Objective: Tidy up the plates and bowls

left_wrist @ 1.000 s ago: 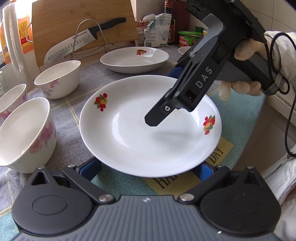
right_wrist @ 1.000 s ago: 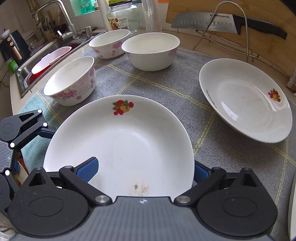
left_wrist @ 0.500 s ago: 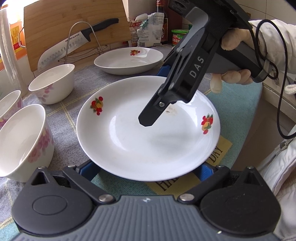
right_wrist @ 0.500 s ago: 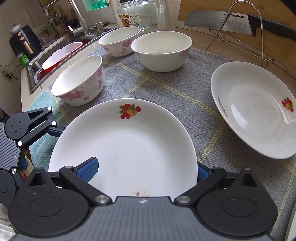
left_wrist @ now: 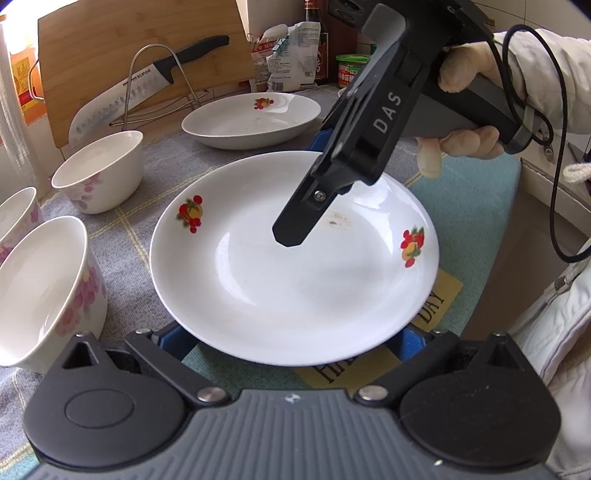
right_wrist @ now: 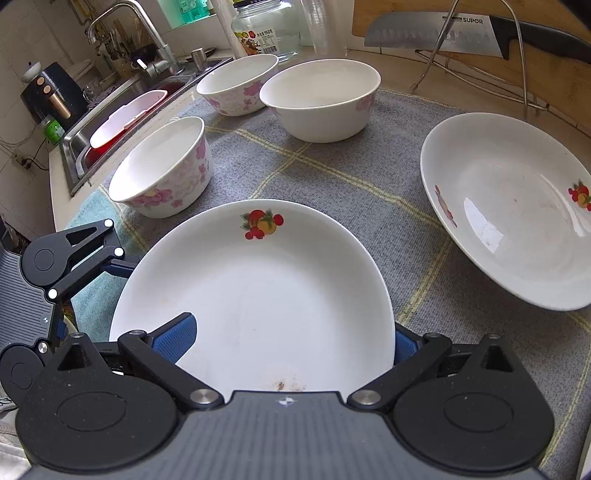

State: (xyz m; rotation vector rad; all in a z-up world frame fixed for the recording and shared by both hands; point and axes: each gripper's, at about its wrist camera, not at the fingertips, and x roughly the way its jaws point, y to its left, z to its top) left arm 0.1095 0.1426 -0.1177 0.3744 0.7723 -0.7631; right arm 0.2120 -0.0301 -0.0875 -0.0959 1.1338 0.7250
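The fruit-print plate (left_wrist: 295,266) sits on the grey tabletop mat (right_wrist: 332,173) with the right gripper (right_wrist: 291,336) clenched on its rim, the left gripper (left_wrist: 291,339) spread wide around its edge, and only the right wrist view catches the sink (right_wrist: 122,110).

A home kitchen: at the worktop's far left corner, the right wrist view shows a steel sink (right_wrist: 122,110) with a curved tap (right_wrist: 147,33) and a red basin (right_wrist: 110,129) inside it. Along the back edge a wooden cutting board (left_wrist: 140,55) and a black-handled chef's knife (left_wrist: 147,88) lean in a wire rack (left_wrist: 155,85), beside sauce bottles (left_wrist: 314,37) and food packets (left_wrist: 291,55). Floral bowls (right_wrist: 321,103) and fruit-printed plates (right_wrist: 509,206) sit on a grey checked cloth (right_wrist: 332,177) covering the worktop.
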